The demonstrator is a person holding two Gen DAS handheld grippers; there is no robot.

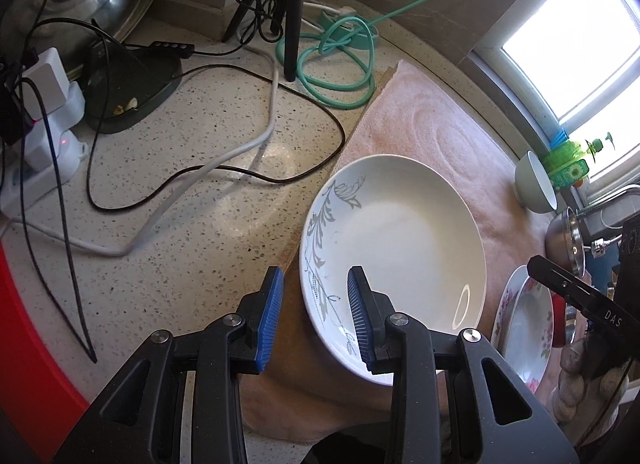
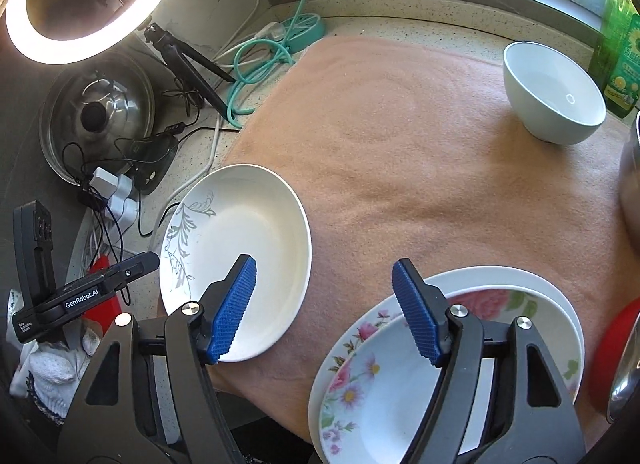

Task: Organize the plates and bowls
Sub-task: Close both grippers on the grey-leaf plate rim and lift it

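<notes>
**Both grippers released above plates on the towel**

The left gripper [image 1: 316,314] is held with jaws released, straddling the near-left rim of the grey-vine plate [image 1: 400,248]; nothing is gripped. This plate lies on the pink towel [image 2: 420,151], overhanging its left edge onto the speckled worktop [image 1: 192,232]. The right gripper [image 2: 324,308] is likewise released, positioned over the towel between the grey-vine plate and the floral plate [image 2: 376,384]. The floral plate is stacked on a plain white plate [image 2: 560,304]. A white bowl [image 2: 554,91] stands upright at the towel's far right corner. Cables [image 1: 240,151] are spread across the worktop.
</notes>
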